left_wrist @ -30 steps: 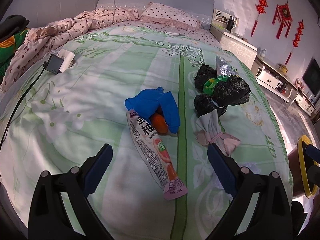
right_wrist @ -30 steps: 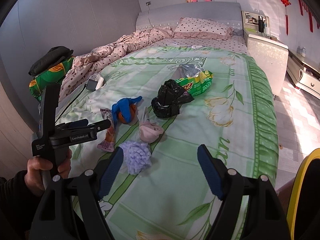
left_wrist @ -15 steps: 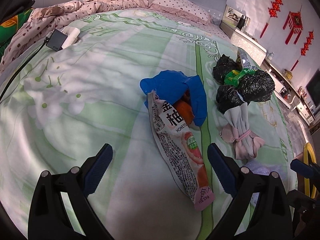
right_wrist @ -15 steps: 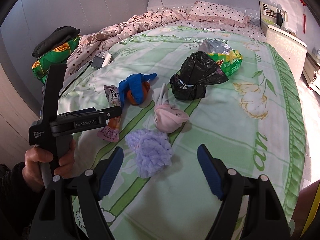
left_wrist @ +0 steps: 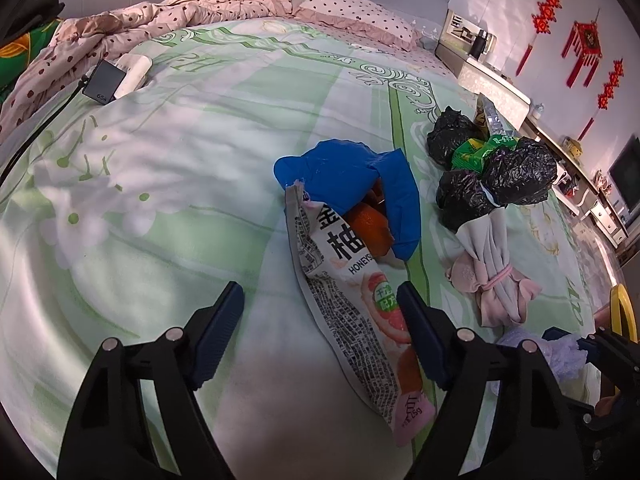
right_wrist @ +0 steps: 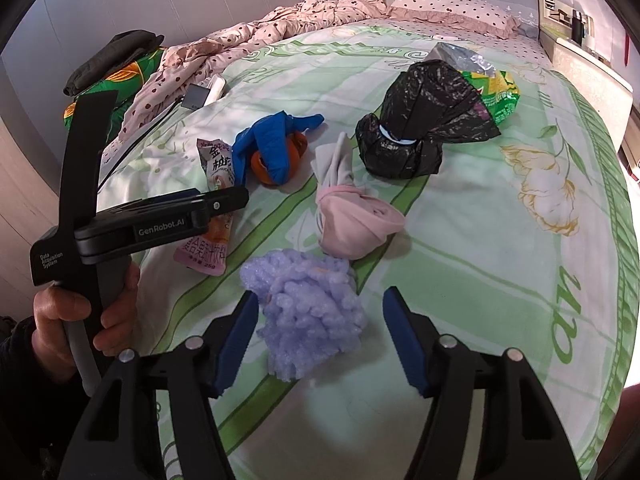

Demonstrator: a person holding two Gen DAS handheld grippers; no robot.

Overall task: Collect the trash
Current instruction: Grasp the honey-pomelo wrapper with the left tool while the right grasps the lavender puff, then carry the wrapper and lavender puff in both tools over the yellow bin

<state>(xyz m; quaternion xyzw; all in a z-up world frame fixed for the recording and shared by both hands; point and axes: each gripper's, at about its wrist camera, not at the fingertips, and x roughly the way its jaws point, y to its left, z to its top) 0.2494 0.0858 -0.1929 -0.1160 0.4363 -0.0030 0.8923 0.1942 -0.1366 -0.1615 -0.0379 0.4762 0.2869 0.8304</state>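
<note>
Closing in, both grippers lower than 1 s ago | left gripper jaws wide, empty, straddling snack wrapper, long axis 11-to-5 | right gripper spread, empty, purple foam wad at 12 between fingers, so I'd take that first.

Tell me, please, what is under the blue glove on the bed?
Orange peel shows under the blue glove, beside the snack wrapper. How much peel lies under it is covered.
</note>
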